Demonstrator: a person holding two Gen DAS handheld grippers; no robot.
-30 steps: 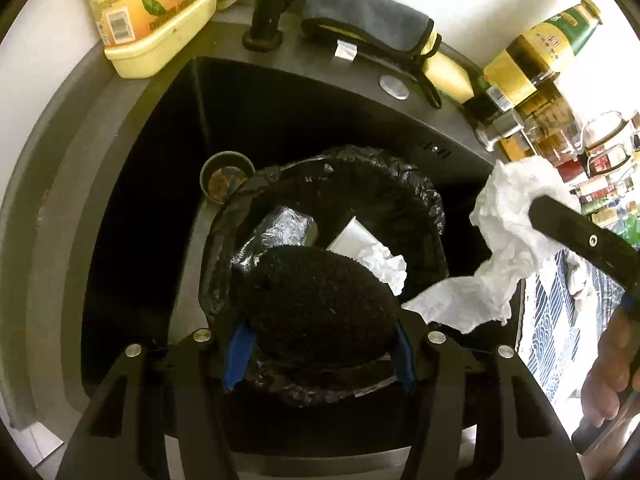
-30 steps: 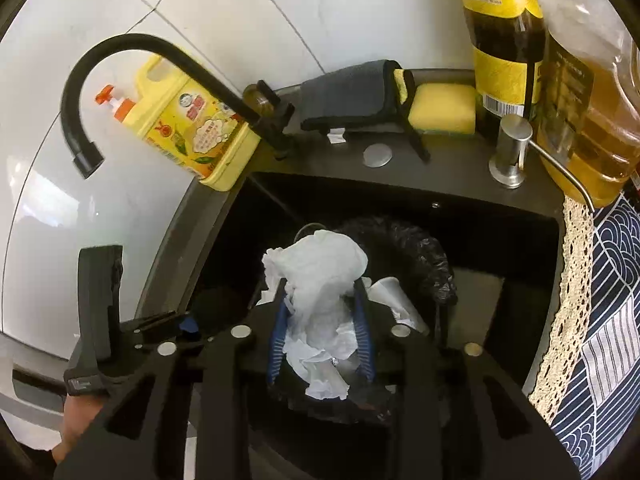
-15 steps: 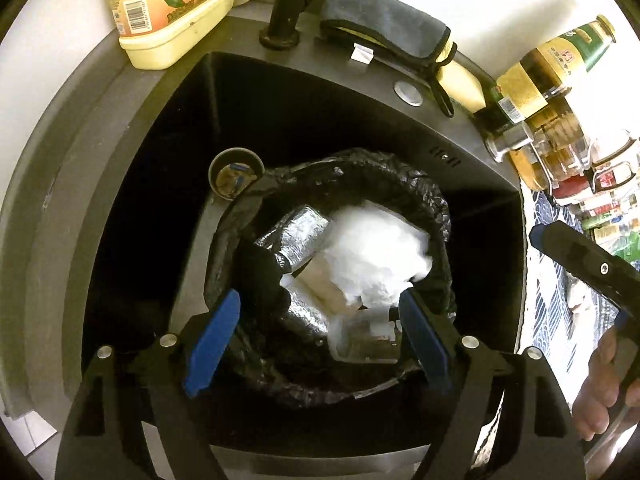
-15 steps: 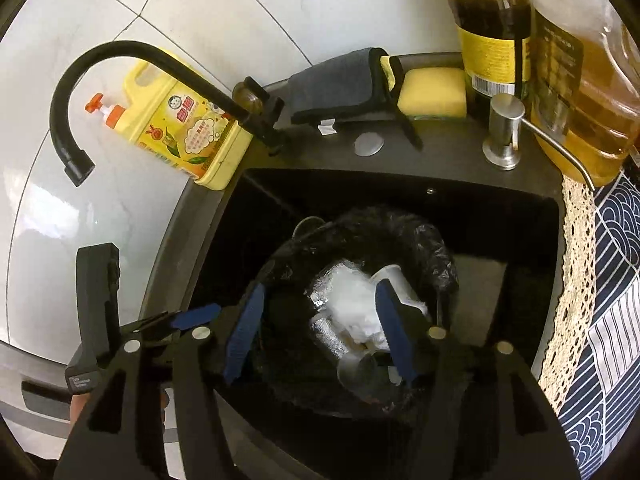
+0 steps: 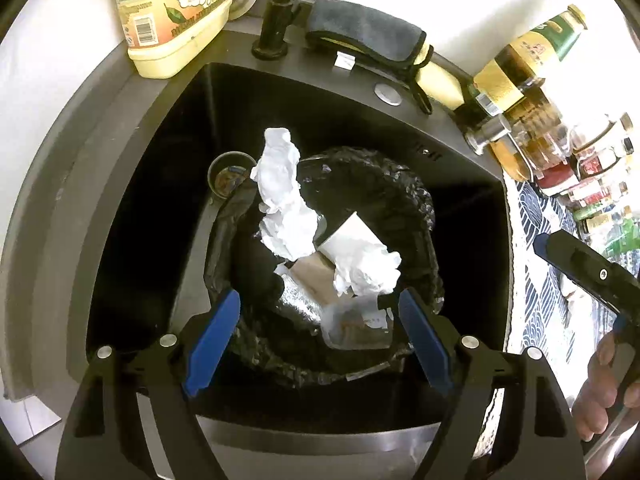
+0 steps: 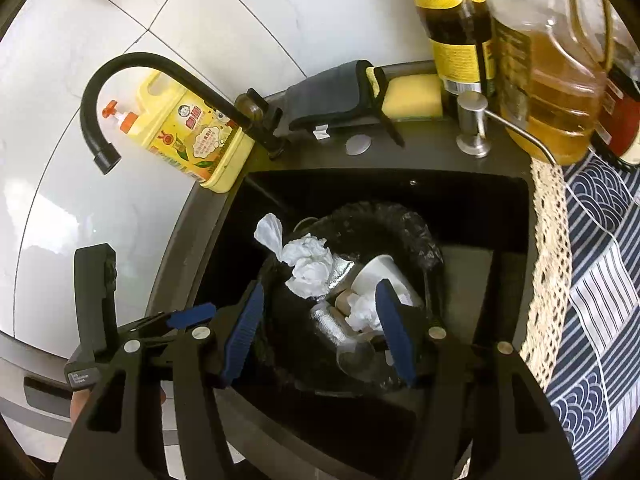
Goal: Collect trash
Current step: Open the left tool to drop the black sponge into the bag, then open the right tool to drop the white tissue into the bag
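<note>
From your left wrist, your left gripper (image 5: 318, 340) hangs with jaws spread and empty over the black-lined round trash bin (image 5: 420, 216) in the dark sink (image 5: 160, 152). A crumpled white tissue (image 5: 282, 200) lies in it, over its far-left rim. The yellow detergent bottle (image 5: 172, 12) is cut off; its print is unreadable.

From your right wrist, your right gripper (image 6: 320, 332) likewise stands spread, empty. The oil bottles' (image 6: 552, 80) tops are cropped.

White tiled wall (image 6: 224, 8) behind a dark sink (image 5: 168, 128) set in a grey tabletop (image 6: 424, 152). Black tap (image 6: 136, 64) curves over the rim. Yellow detergent jug (image 6: 192, 136), grey cloth (image 6: 332, 92), sponge (image 6: 412, 96) and oil bottles (image 6: 548, 92) line the back. Patterned blue cloth (image 6: 600, 280) lies right. Bright glare on the tiles.
</note>
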